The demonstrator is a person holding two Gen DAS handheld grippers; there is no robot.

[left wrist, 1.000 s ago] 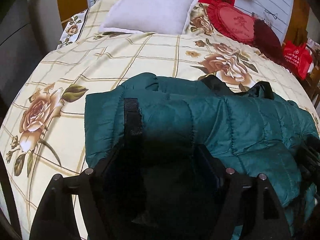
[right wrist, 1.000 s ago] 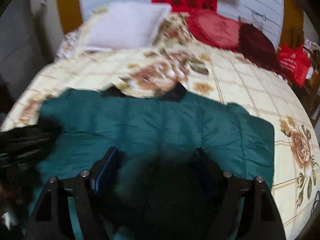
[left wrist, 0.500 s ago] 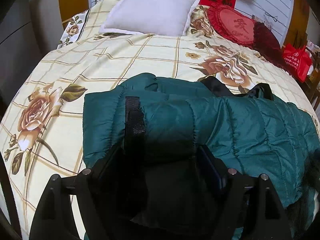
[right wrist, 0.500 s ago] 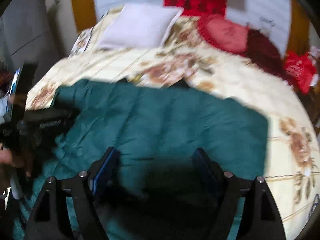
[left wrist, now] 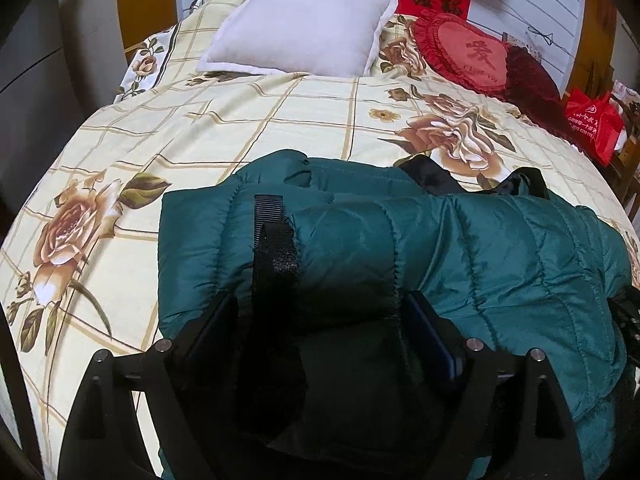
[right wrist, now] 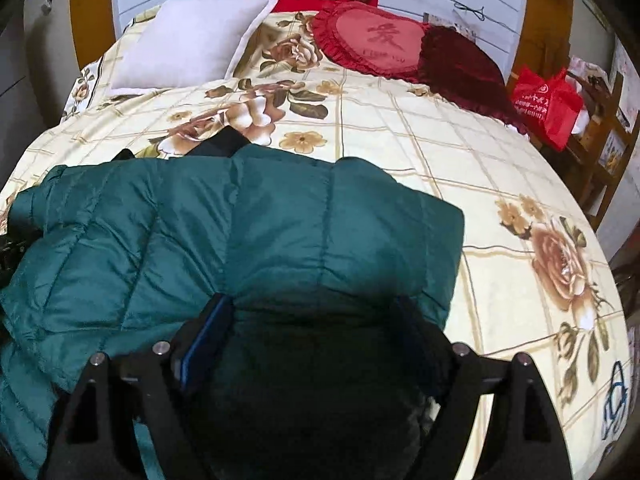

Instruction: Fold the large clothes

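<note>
Vs 0.5 s ago: L view barely changes, jacket slightly nearer/larger between the fingers; R view is sharp now, not blurred, and the dark gripper + hand seen at its far left edge is mostly gone from frame.

Left gripper (left wrist: 320,344): fingers spread wide, a bunched fold of the teal puffer jacket (left wrist: 500,248) fills the gap between them. Can't tell if the pads actually press it. Black velcro strap (left wrist: 276,248) on the jacket cuff sits just ahead of the left finger (left wrist: 208,328).

Right gripper (right wrist: 316,336): fingers also wide, jacket (right wrist: 280,232) bulk packed between them; grip contact not clear, dark there.

Jacket lies across the near part of the bed, on the floral bedspread (left wrist: 240,120), spreading fwd and to both sides of each finger pair. Black lining/collar (right wrist: 220,144) pokes out at its far edge.

Beyond fingers: white pillow (left wrist: 304,24), red heart cushion (left wrist: 468,56), dark red cushion (right wrist: 460,64) touching it. Red bag (right wrist: 548,104) off bed to the right, contents not visible.
</note>
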